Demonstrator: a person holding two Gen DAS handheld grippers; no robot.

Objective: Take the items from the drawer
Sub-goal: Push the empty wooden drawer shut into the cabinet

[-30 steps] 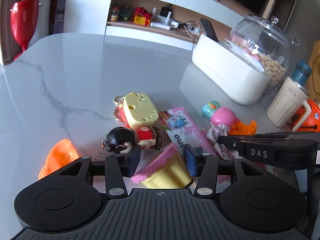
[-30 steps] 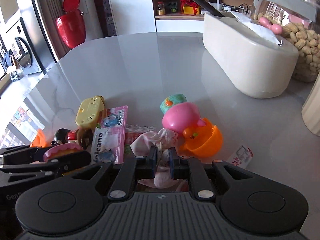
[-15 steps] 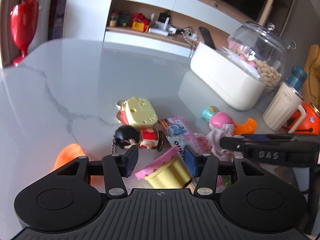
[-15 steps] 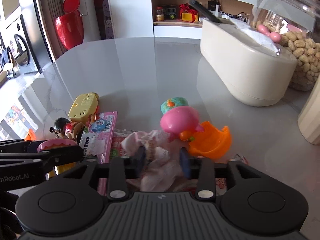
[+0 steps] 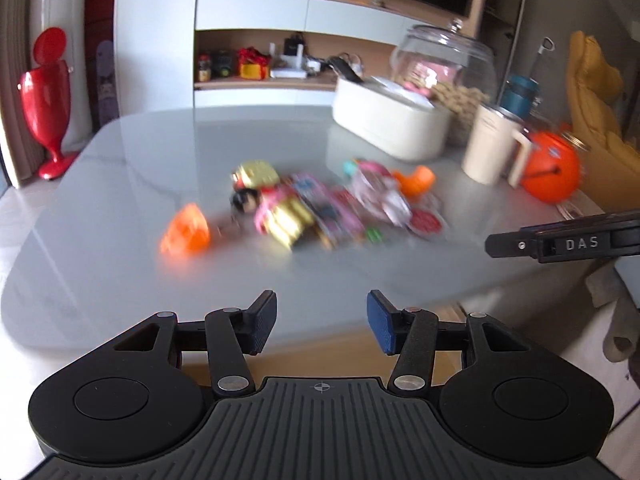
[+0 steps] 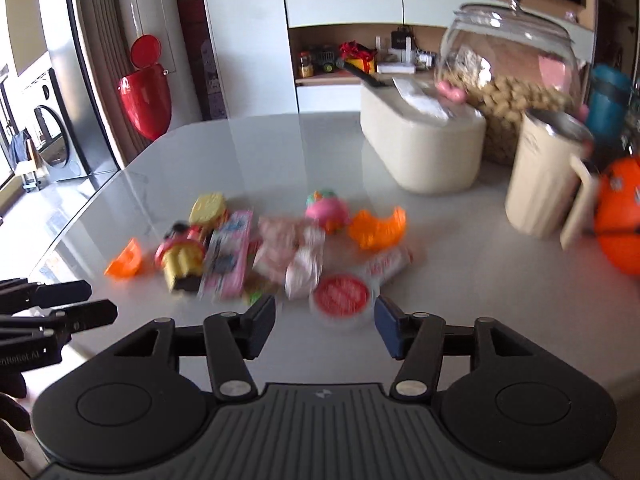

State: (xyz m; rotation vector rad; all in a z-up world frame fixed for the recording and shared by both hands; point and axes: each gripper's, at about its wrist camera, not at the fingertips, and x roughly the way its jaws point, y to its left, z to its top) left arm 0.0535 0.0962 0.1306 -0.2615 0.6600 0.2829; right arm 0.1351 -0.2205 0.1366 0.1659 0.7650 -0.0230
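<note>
Small toys lie in a blurred heap on the grey marble table (image 5: 120, 184): a pink and yellow cupcake toy (image 5: 282, 216) (image 6: 182, 260), a pink cloth (image 5: 384, 196) (image 6: 292, 252), a pink packet (image 6: 228, 258) and a red round lid (image 6: 340, 296). My left gripper (image 5: 322, 312) hangs open and empty over the table's near edge, well short of the heap. The jaws of my right gripper (image 6: 325, 316) are opening with nothing between them; the red lid lies just beyond its tips. No drawer is in view.
A white box (image 5: 390, 120), a glass jar of nuts (image 5: 444, 60), a cream mug (image 5: 490, 144) and an orange pumpkin pot (image 5: 550, 168) stand at the back right. An orange shell piece (image 5: 186, 232) lies left of the heap. A red bin (image 5: 46, 100) stands on the floor.
Both grippers pulled back and up from the heap. The right one opened and let go of the pink cloth. The cupcake toy, earlier between the left jaws, now lies on the table.
</note>
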